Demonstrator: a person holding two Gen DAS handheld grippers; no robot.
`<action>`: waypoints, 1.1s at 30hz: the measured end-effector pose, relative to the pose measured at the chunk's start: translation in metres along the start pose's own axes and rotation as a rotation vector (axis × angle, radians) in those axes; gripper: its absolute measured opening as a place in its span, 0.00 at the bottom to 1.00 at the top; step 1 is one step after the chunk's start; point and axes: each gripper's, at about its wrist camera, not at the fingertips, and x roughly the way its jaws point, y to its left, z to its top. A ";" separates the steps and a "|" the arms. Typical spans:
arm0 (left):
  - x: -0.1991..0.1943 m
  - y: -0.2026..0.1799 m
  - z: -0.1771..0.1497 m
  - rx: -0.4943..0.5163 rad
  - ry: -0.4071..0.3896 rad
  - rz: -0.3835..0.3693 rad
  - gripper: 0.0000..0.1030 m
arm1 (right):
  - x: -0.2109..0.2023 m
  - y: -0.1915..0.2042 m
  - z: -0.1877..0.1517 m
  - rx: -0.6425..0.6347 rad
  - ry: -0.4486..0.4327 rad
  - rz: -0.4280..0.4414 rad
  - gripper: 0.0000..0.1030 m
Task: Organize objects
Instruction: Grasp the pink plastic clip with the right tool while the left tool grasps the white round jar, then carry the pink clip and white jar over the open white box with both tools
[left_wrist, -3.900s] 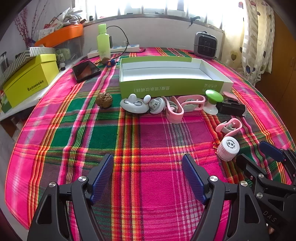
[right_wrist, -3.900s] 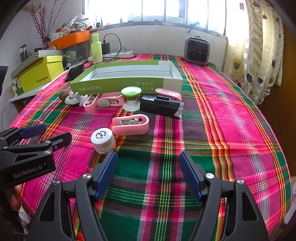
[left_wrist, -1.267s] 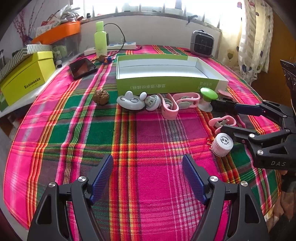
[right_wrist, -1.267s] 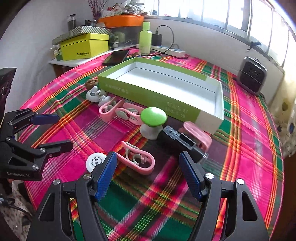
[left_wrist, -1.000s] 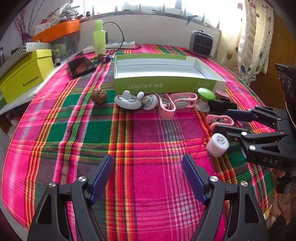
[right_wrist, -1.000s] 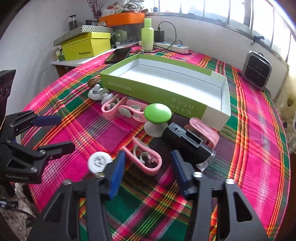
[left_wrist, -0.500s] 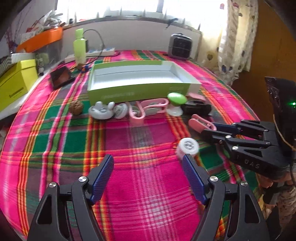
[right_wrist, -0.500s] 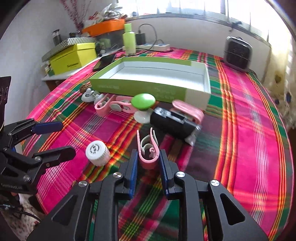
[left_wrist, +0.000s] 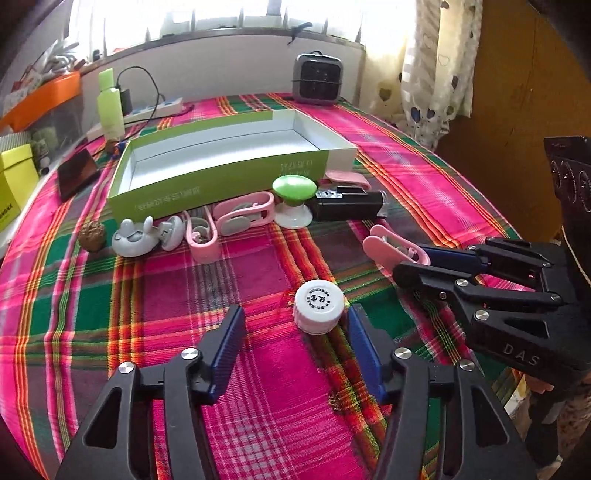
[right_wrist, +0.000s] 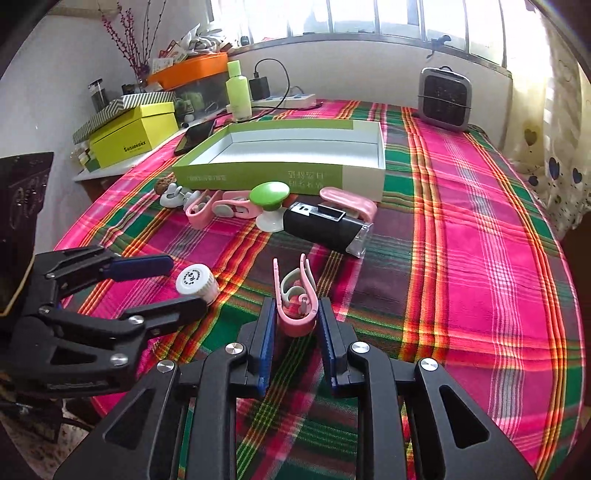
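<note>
On the plaid cloth sits a white ribbed bottle cap (left_wrist: 318, 310), between the fingers of my left gripper (left_wrist: 295, 317). Its jaws are closing: the cap lies by the right fingertip, and the left pad is still apart from it. My right gripper (right_wrist: 296, 306) is shut on a pink clip (right_wrist: 295, 295) that points away from me and rests low over the cloth. In the left wrist view the right gripper (left_wrist: 410, 262) shows at the right with the pink clip (left_wrist: 388, 245) in it. The long green and white box (left_wrist: 221, 184) stands open behind.
In front of the box lie more pink clips (left_wrist: 243, 212), a green-topped knob (left_wrist: 294, 188), a black device (left_wrist: 347, 205), white plastic pieces (left_wrist: 135, 240) and a walnut (left_wrist: 91, 230). A small heater (left_wrist: 317, 79), a phone (left_wrist: 77, 171), a green bottle (left_wrist: 110, 103) and a yellow box (right_wrist: 135, 136) stand further back.
My right gripper closed on the pink clip and turned it lengthwise. My left gripper moved up to the white cap, and its jaws have narrowed around it.
</note>
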 end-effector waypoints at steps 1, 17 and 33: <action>0.001 -0.001 0.000 0.003 -0.001 0.001 0.50 | 0.000 0.001 0.000 -0.003 0.002 0.002 0.23; 0.006 0.004 0.006 -0.006 -0.005 0.003 0.25 | 0.003 0.004 0.000 0.016 -0.005 0.015 0.23; -0.006 0.025 0.031 -0.033 -0.054 0.042 0.25 | -0.003 0.012 0.029 -0.001 -0.066 0.034 0.23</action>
